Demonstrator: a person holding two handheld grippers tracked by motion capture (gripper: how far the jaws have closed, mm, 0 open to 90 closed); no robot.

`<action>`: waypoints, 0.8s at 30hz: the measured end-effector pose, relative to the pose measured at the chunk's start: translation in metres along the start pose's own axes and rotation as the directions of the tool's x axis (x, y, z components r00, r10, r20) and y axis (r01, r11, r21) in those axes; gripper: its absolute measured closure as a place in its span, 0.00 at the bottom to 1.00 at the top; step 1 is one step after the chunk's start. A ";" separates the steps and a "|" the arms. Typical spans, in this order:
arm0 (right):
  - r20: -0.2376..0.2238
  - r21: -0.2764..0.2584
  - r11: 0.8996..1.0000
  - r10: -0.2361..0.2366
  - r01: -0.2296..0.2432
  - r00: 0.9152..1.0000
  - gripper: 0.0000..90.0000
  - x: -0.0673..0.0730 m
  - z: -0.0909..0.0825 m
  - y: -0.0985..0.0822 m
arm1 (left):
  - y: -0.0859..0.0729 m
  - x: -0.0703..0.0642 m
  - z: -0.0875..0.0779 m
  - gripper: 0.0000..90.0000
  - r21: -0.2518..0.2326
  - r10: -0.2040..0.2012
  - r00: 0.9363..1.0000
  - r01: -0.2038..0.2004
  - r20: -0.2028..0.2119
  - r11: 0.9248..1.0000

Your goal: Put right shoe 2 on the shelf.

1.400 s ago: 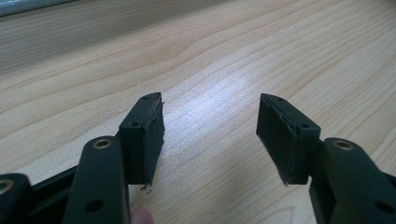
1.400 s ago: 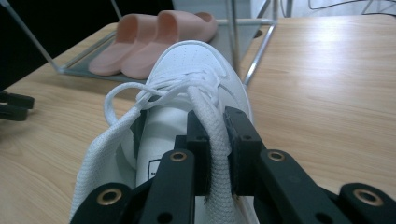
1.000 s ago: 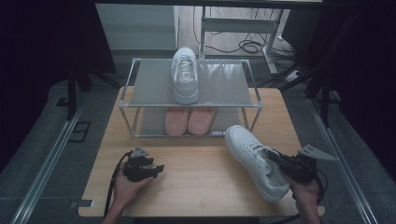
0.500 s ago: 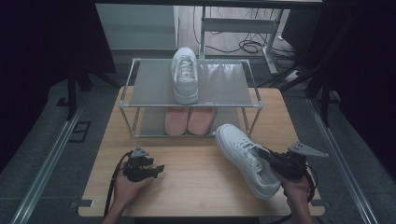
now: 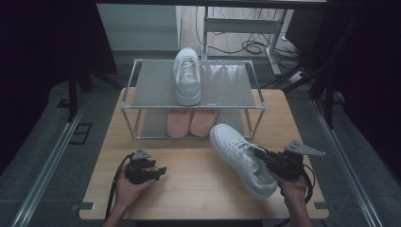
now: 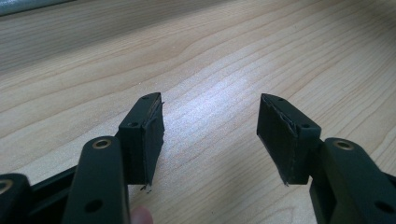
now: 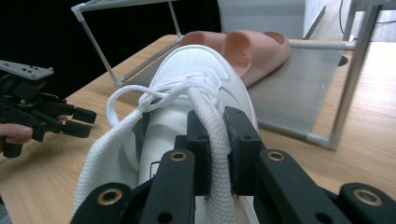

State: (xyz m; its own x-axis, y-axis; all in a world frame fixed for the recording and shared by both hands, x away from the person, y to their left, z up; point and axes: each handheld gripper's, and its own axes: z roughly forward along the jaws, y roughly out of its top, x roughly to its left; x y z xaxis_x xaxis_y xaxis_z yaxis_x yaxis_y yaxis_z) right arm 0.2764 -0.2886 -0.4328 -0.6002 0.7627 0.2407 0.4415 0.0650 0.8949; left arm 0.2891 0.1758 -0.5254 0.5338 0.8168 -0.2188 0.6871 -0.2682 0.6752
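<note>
- The right tongs are clamped on the padded collar of the white sneaker, on the counter just in front of the shoe rack.
- The sneaker's long axis runs diagonally, toe toward the rack's lower shelf, heel toward the right hand; the right hand is far nearer.
- Its mate stands on the rack's top shelf, free space to its right; pink slippers lie below.
- The left tongs rest wide and empty, in front of the rack's left end.
- The sneaker is white leather with loosely tied white laces.
</note>
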 end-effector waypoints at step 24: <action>-0.110 -0.096 0.995 -0.048 0.038 0.993 0.90 0.036 0.000 0.032 | 0.000 0.001 -0.001 0.46 -0.004 0.005 1.000 -0.005 -0.002 1.000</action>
State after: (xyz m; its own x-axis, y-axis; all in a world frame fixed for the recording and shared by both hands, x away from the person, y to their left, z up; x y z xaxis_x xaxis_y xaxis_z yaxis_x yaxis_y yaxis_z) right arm 0.2691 -0.2587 -0.3956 -0.6905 0.6834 0.2369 0.3521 0.0315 0.9354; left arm 0.2894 0.1775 -0.5248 0.5363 0.8165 -0.2137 0.6822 -0.2703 0.6794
